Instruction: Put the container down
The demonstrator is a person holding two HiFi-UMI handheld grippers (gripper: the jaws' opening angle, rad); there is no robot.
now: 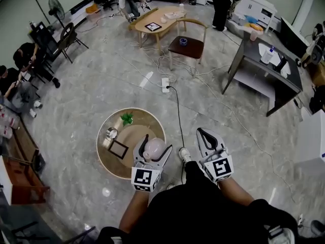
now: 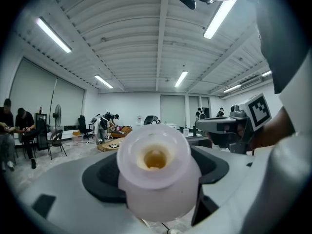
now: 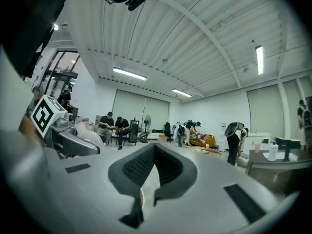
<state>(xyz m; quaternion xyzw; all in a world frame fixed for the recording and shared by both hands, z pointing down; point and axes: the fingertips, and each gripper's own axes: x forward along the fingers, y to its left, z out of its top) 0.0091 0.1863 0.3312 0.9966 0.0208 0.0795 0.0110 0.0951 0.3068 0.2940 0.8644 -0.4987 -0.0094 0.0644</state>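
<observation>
Two handheld grippers were up in front of the person, low in the middle of the head view, and only one carried anything. The left gripper [image 1: 157, 144] had its jaws clamped on a pale, milky, rounded container [image 2: 156, 174], one dark pad on each side of it; in the left gripper view an end with a round, amber-tinted hollow faced the camera. The right gripper [image 1: 202, 132] was just to the right of it, jaws brought together with nothing between them. Seen from above, the container hung over the right edge of a low round wooden table [image 1: 136, 132], clear of the small green plant [image 1: 126, 118], the metal cup [image 1: 111, 133] and the dark-framed square [image 1: 118, 149] on the table's left half. I took it to be in the air, not resting, since the left gripper view looked out level across the room with floor showing under the jaws, though how high it hung I could not tell. To my eye the putting-down had not been done. The next move would call for lowering the container onto the bare part of the tabletop, getting it settled on a stable side, and only then parting the jaws, as such a rounded body could roll towards the edge.
</observation>
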